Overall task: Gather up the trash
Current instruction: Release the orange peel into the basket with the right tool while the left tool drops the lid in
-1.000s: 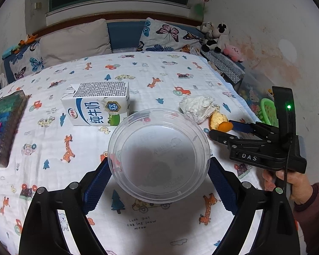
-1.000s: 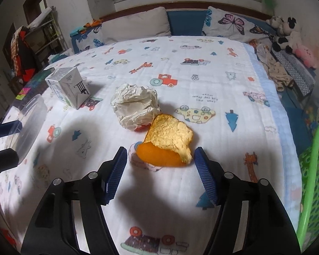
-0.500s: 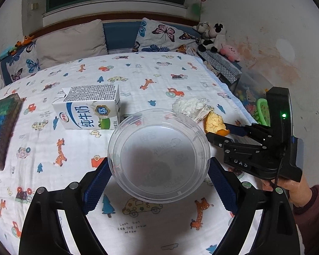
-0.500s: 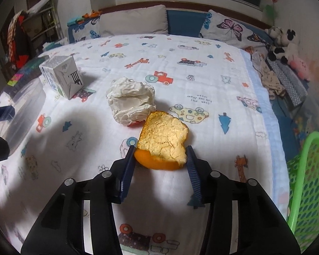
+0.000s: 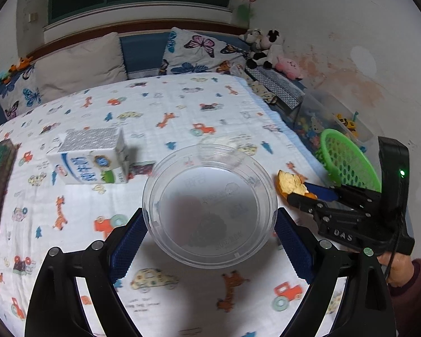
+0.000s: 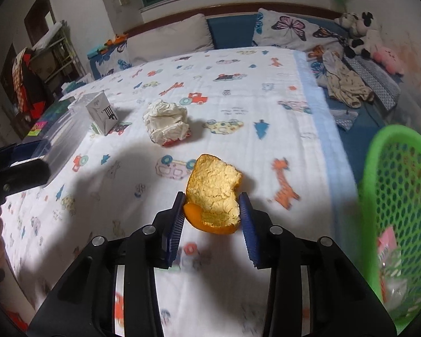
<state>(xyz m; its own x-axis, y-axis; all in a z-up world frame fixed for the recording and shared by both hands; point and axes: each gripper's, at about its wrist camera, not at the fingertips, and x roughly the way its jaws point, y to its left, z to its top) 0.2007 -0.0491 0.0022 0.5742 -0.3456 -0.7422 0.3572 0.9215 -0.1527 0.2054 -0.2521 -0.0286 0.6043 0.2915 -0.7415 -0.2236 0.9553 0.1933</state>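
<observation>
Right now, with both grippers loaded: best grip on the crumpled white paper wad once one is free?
Pinch the crumpled white paper wad across its middle, coming from above. It is a squat, rounded lump lying loose on the printed white bedsheet, apart from the white milk carton, with room on both sides for fingers. It will probably squash, so close well in.
</observation>
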